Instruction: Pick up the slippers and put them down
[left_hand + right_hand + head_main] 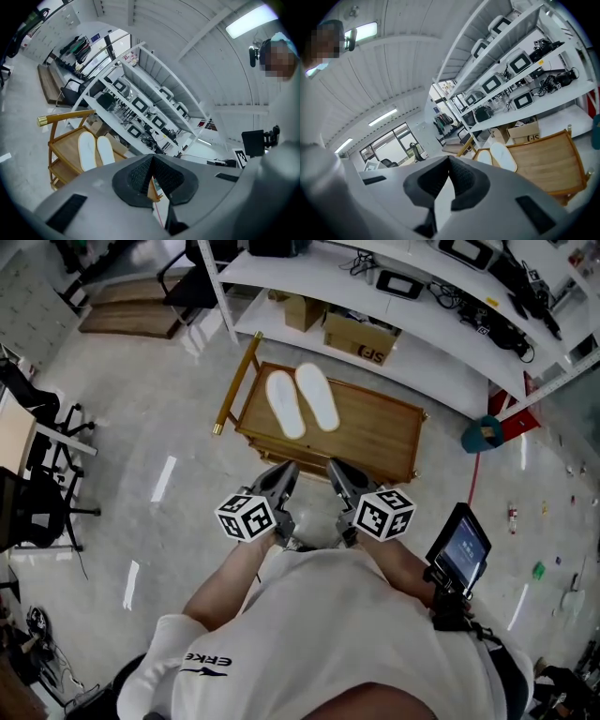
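Two white slippers (302, 400) lie side by side, soles up, on the left part of the wooden cart's top (375, 432). They also show in the left gripper view as slippers (95, 150) and, small, in the right gripper view as slippers (497, 156). My left gripper (284, 470) and right gripper (337, 470) are held close to the person's chest, short of the cart's near edge and well clear of the slippers. Both are shut with nothing between the pads.
The cart has a brass-tipped handle (234, 383) at its left and a lower shelf (63, 171). Behind it stand white shelves (394, 296) with devices and cardboard boxes (360, 336). A teal object (482, 434) lies on the floor at right. Office chairs (42, 442) stand left.
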Action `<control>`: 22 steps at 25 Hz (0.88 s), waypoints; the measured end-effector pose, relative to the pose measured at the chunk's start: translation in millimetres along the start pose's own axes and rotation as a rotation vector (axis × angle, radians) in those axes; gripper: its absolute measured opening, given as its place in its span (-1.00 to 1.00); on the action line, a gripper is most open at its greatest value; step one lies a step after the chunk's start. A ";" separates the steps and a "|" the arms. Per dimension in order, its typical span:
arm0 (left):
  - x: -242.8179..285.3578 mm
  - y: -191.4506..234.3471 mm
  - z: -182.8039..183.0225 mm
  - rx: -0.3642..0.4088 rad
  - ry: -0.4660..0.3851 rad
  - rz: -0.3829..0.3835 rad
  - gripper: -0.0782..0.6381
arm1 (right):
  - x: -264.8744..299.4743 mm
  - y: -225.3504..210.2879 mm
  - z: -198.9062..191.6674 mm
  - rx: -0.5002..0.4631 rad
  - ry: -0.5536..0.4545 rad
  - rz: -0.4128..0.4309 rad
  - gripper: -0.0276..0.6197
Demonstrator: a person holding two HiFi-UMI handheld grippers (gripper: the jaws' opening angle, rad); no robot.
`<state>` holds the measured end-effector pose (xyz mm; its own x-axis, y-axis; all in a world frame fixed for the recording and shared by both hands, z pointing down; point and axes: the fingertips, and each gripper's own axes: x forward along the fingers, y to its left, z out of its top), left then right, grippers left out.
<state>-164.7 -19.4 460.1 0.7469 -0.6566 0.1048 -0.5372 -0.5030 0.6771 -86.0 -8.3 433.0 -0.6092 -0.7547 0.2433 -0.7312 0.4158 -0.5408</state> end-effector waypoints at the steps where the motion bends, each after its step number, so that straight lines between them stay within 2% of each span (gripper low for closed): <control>1: 0.7 -5.3 1.7 0.003 -0.008 -0.003 -0.77 | -5.1 1.7 4.6 -0.004 -0.008 0.006 -0.90; 10: 0.9 -58.5 3.6 0.043 -0.067 -0.035 -0.77 | -55.3 7.4 29.1 0.002 -0.084 0.035 -0.90; 22: 2.9 -73.5 -7.9 0.048 -0.084 -0.023 -0.77 | -74.5 -0.8 27.5 0.004 -0.087 0.043 -0.90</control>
<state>-120.0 20.1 416.3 0.7248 -0.6885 0.0268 -0.5400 -0.5434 0.6428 -31.5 33.7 393.1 -0.6109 -0.7776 0.1489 -0.7034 0.4467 -0.5529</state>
